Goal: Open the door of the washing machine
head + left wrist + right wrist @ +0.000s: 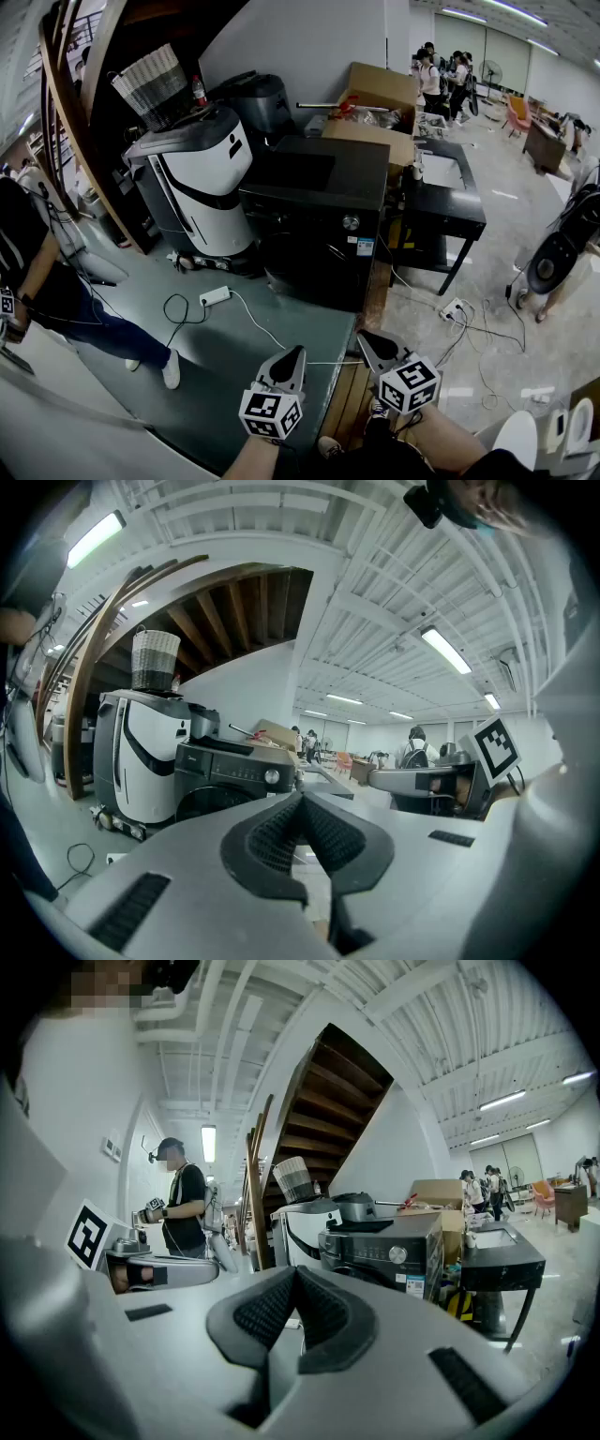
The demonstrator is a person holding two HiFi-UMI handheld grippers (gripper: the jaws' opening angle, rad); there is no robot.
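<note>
The left gripper (298, 352) and right gripper (361, 336) are held side by side, well short of the washing machine (319, 202). Each has its jaws pressed together on nothing. A white power strip (215, 296) lies on the floor off the machine's front left. Its round door (305, 267) sits closed. A white machine (202, 183) stands just left of it, a black table (450, 192) just right, and cardboard boxes (380, 94) behind.

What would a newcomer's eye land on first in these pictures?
The black washing machine stands at the centre of the head view, its door shut. Left of it stands a white-and-black machine. At the bottom, the left gripper and right gripper point toward the washing machine, both shut and empty.
</note>
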